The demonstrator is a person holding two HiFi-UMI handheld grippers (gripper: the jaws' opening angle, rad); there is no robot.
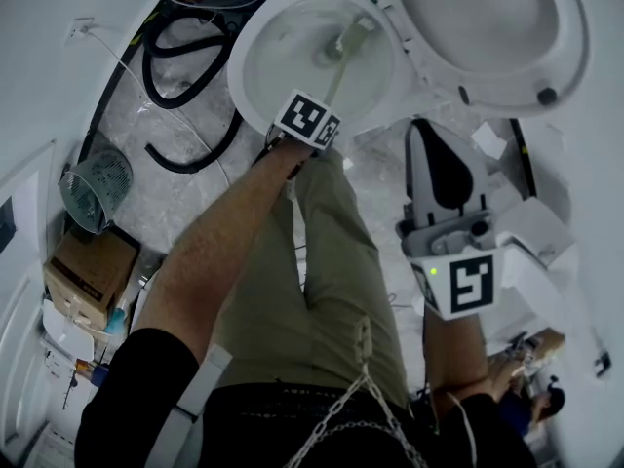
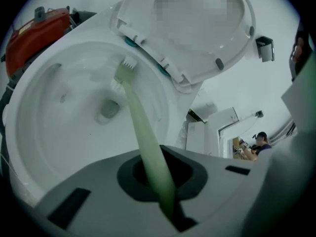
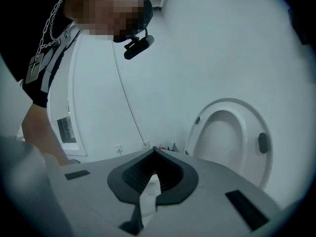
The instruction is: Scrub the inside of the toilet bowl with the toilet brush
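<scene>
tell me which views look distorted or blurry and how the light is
Head view: dim, cool light, strong wide-angle bend on the toilet bowl. Left gripper view: fisheye, dark corners, toilet brush handle soft up close. Right gripper view: same fisheye vignette, flat even light on the wall.

Left tool (image 2: 159,177): grey, two-jaw, marker cube (image 1: 308,120) on top. Jaws clamped on pale green plastic toilet brush handle (image 2: 143,127).
Left forearm (image 1: 219,252): bare, stretched forward; black sleeve (image 1: 136,388) above elbow.
Right tool (image 3: 154,152): jaws closed tip to tip, nothing between.
Right forearm (image 1: 456,349): bare, close to body.
</scene>
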